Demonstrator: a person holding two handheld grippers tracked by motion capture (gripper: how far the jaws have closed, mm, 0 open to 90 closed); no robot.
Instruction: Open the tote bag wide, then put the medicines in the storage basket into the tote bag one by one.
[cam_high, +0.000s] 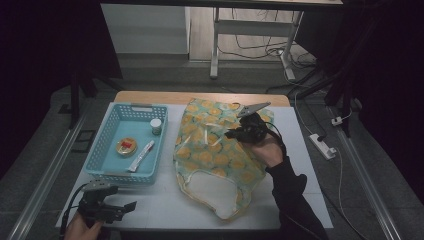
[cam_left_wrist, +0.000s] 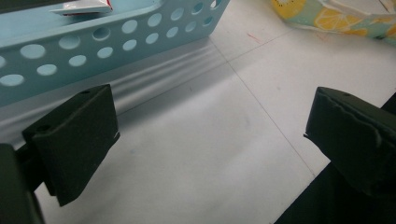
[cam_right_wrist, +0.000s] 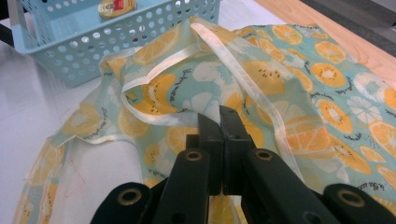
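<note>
Thin lemon-print fabric bag (cam_right_wrist: 280, 88) puckers, pinched in right tool (cam_right_wrist: 219, 122).

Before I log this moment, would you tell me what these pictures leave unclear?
- Whether the shut right gripper pinches the citrus-print fabric bag: in the right gripper view its own jaws cover the contact.
- The print on the round yellow tin in the light-blue perforated plastic basket: too small in the high view.
- The white tube: cut off by the left gripper view's top edge.

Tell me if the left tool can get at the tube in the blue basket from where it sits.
Probably yes: the left tool is open just outside the basket, whose low wall it must clear; the tube lies uncovered near that side.
</note>
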